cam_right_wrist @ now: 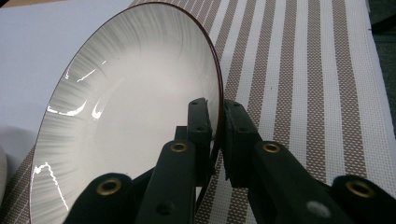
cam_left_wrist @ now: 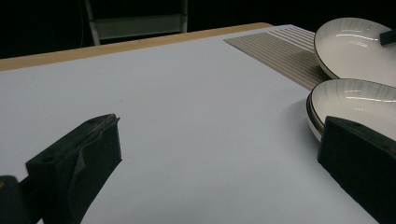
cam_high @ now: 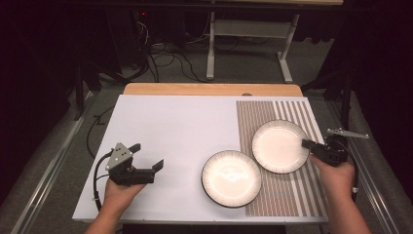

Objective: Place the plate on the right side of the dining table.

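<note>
Two white plates with dark rims are on the table. The near plate lies flat, partly on the striped mat. The far plate is over the mat, and its left edge overlaps the near plate's rim. My right gripper is shut on the far plate's right rim, one jaw inside and one outside. My left gripper is held above the bare white surface left of the plates, open wide and holding nothing.
The white table top has a wooden strip along its far edge. The brown-and-white striped mat covers the right side. Beyond the table are a grey frame's legs and cables on the floor.
</note>
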### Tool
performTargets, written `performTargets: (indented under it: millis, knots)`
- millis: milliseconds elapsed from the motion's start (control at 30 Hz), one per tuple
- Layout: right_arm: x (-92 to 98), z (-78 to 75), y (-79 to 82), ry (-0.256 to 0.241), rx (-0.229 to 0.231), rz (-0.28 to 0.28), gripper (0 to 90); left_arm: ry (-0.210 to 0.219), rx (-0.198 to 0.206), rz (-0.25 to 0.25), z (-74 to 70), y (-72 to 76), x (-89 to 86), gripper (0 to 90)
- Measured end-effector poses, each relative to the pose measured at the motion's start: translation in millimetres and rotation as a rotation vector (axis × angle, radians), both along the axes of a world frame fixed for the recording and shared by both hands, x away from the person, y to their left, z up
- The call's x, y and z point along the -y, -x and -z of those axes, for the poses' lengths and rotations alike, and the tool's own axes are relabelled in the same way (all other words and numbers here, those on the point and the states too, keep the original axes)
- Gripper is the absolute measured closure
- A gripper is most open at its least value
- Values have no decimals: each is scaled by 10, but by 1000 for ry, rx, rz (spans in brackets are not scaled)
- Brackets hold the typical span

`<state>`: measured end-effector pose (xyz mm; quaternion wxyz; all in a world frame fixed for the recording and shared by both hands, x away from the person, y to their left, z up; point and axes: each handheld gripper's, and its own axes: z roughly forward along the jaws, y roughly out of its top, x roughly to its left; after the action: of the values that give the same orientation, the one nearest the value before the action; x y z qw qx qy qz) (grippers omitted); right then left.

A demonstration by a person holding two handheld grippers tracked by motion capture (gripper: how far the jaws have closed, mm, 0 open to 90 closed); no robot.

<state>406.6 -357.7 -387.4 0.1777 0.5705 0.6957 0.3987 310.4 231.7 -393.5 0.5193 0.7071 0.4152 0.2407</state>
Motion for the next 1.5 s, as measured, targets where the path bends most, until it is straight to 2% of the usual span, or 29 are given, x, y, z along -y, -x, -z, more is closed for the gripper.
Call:
performTargets:
  millis: [267, 400, 800, 967, 1067, 1167, 1233, 1300, 1367, 1500]
  knots:
    - [28, 68, -26, -20, -13, 22, 838, 2, 4, -9, 2, -11, -29, 3]
    - [38, 93, -43, -11, -20, 36, 838, 3, 4, -15, 3, -15, -50, 3]
    - [87, 233, -65, -28, -63, 78, 827, -7, -2, -12, 11, -30, -49, 3]
    - [80, 271, -54, -8, -63, 85, 812, -13, -3, -11, 15, -32, -46, 3]
    - [85, 297, -48, -13, -54, 89, 810, -17, -6, -11, 19, -29, -38, 3]
    - [66, 293, -47, 9, -49, 90, 797, -22, -6, -10, 19, -25, -35, 3]
    - [60, 288, -46, 23, -49, 88, 761, -18, -8, -10, 20, -22, -34, 2]
    - [68, 268, -41, 25, -37, 82, 658, -17, -8, -12, 20, -20, -36, 2]
    - [74, 239, -27, 32, -22, 82, 605, -19, -7, -13, 18, -19, -40, 2]
    - [51, 153, 19, 38, 34, 55, 461, -17, -12, -13, 17, -22, -48, 1]
